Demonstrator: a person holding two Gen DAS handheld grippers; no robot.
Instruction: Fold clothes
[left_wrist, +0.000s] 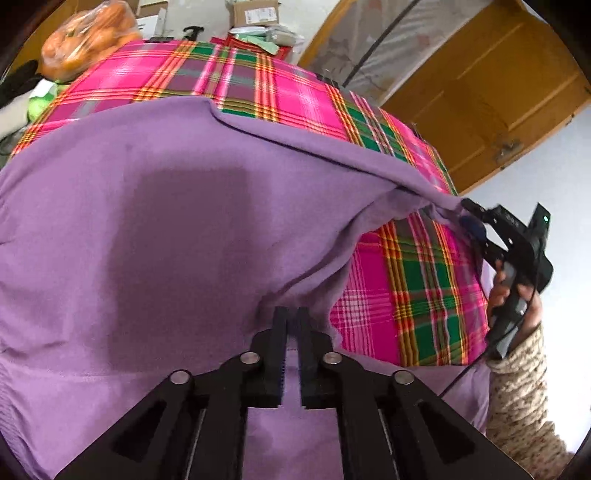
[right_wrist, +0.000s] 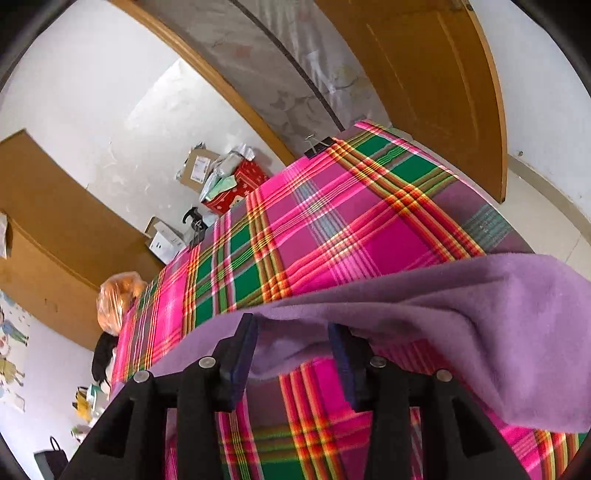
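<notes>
Purple fleece garment (left_wrist: 177, 229) is being held off the plaid-covered counter (left_wrist: 236, 81) along one edge, and that raised edge is what the next move seems to depend on. In the left wrist view the left tongs (left_wrist: 292, 317) are being pressed narrow on a pinch of the cloth at about 6 o'clock, with fabric bunched between the jaws. From there the lifted hem is running up toward 3 o'clock, where the right tongs (left_wrist: 467, 218) are being kept at the far corner by a hand (left_wrist: 513, 291) in a speckled knit sleeve (left_wrist: 524, 387). The long axis of the free edge is therefore stretching between the two tools, and bare plaid is showing beneath the arch it forms.

In the right wrist view the right tongs (right_wrist: 293, 330) are being held wide apart, with the purple edge draped over and across both tips; whether any cloth is actually being gripped cannot be told from that view. The bulk of the garment is lying toward 9 o'clock of the left tool, flat on the counter. As a judgement, the edge is likely being readied to be carried over that flat body, and the left side is being held the more securely.
</notes>
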